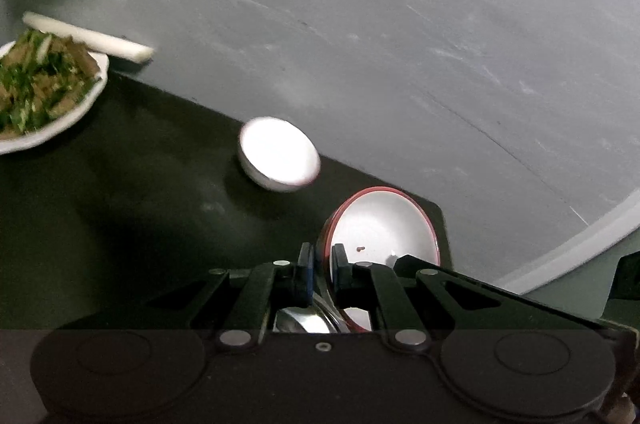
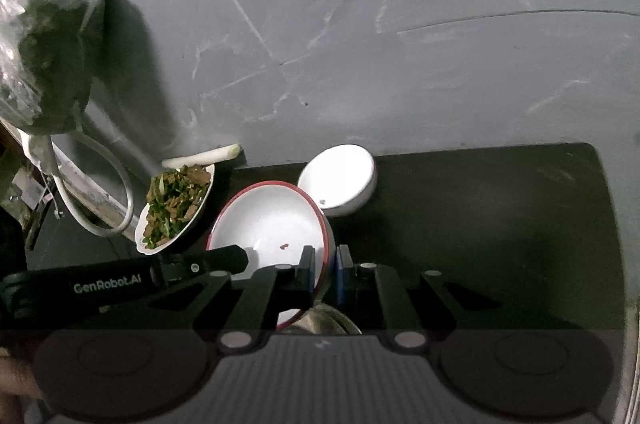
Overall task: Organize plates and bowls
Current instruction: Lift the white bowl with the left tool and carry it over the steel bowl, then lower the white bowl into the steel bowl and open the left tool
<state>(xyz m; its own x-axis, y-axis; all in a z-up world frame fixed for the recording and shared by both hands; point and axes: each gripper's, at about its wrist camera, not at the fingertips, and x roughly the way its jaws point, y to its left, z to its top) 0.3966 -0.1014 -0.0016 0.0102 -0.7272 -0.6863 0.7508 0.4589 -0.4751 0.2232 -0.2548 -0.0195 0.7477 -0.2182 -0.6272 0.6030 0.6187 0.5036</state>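
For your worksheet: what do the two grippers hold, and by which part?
Both the left gripper and right gripper pinch the red-rimmed bowl by its rim, at opposite sides.

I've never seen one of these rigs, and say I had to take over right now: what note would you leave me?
Left gripper: shut on the red-rimmed bowl, one side of the rim.
Right gripper: shut on the opposite side of the rim.
A metal dish shows under the bowl.
On the dark table: small white bowl, plate of food.
Left: set this bowl down; nothing looks stacked yet.

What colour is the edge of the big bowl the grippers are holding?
Red. The big bowl is white inside with a red rim, seen best in the right wrist view.
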